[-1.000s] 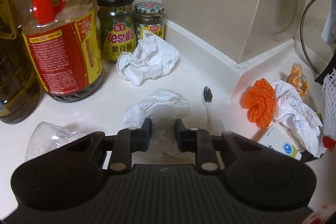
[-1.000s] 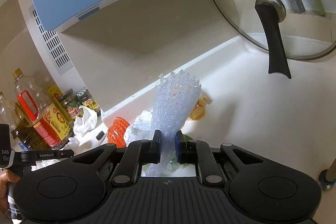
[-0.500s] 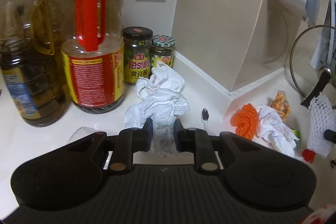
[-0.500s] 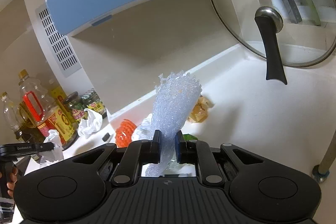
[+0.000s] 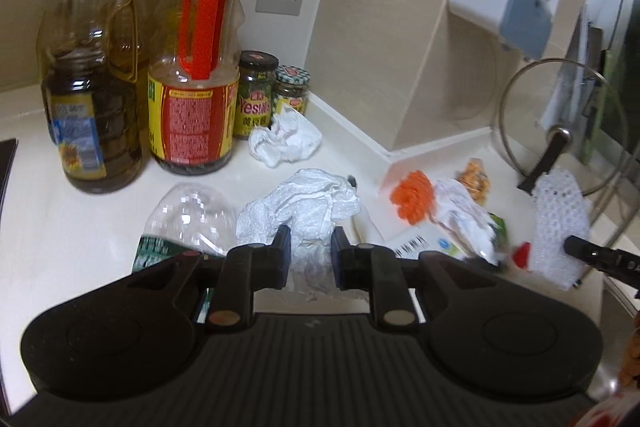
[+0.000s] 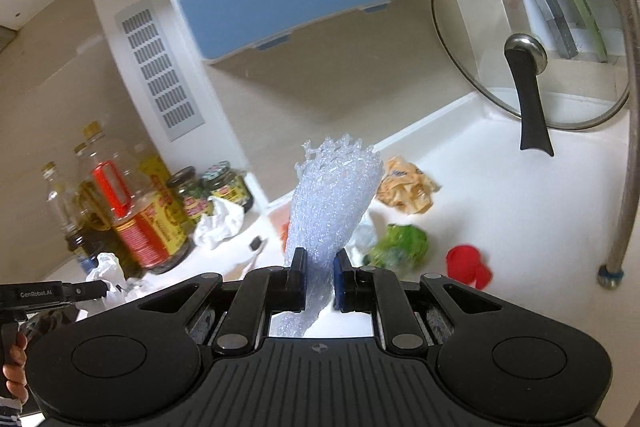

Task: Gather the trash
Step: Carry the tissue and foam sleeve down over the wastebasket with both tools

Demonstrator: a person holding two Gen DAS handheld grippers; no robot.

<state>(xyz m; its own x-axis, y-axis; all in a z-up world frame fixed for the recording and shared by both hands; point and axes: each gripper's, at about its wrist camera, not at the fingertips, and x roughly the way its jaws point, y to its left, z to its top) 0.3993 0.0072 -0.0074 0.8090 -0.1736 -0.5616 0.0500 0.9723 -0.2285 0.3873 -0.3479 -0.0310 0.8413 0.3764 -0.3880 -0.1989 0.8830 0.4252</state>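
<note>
Left tongs (image 5: 310, 253) clamped on crumpled white tissue (image 5: 304, 207); right tongs (image 6: 320, 277) pinching foam net sleeve (image 6: 334, 195), apparently lifted off counter (image 6: 520, 195).

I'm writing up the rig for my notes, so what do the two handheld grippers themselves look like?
Both are matte black plastic. Each has a ribbed body, two rounded lobes with circular discs, and two linkage arms with metal pivot pins. The left gripper has black finger pads; on the right gripper one pad looks blue. Seen from the right wrist, the left one's side reads "GenRobot.AI" in white. No cables show. A striped cuff edge is barely visible.
</note>
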